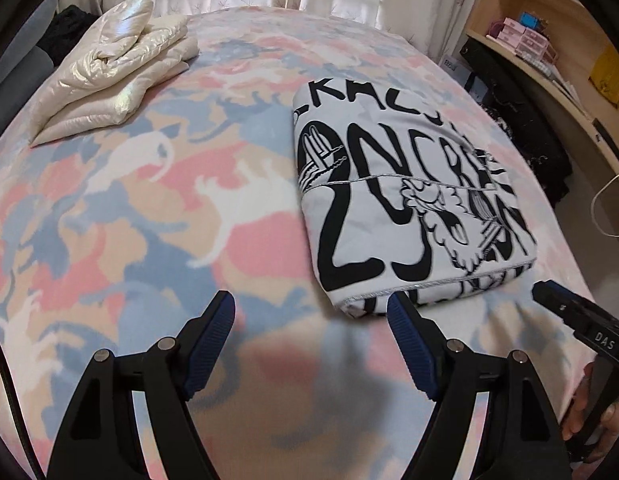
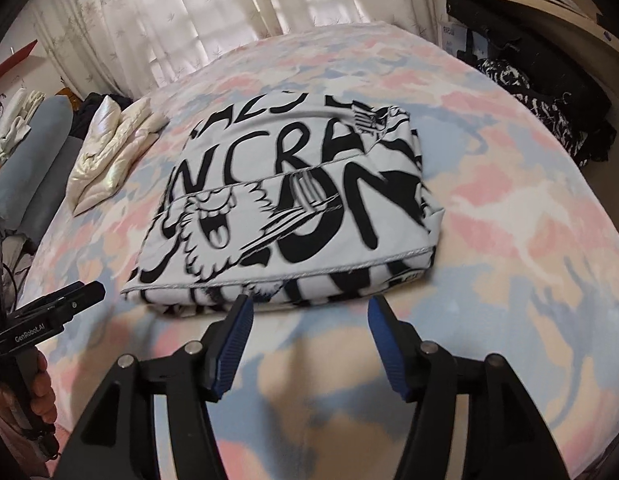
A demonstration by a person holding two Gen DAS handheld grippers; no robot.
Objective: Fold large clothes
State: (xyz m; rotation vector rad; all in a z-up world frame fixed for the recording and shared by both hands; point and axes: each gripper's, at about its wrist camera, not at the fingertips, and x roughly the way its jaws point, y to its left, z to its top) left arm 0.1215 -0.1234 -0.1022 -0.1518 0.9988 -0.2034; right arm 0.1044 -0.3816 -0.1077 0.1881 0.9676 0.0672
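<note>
From the left wrist camera I see my left tongs (image 1: 311, 312) released, jaws spread wide and holding nothing, just short of the near edge of the printed shirt (image 1: 405, 196). The shirt lies folded into a thick rectangle on the bed (image 1: 149, 208), its stitched hem facing me. I judge it soft, light and floppy; I would take it at the near hem corners, pinching all layers so the stack does not slide apart. A folded cream jacket (image 1: 113, 68) sits well beyond the shirt to its left, shelves (image 1: 541, 40) to its right.

From the right wrist camera my right tongs (image 2: 309, 312) are also released, empty, at the shirt's near edge. The fleecy bedcover looks yielding, so pressing down will sink. Curtains (image 2: 213, 12) hang behind the shirt.
</note>
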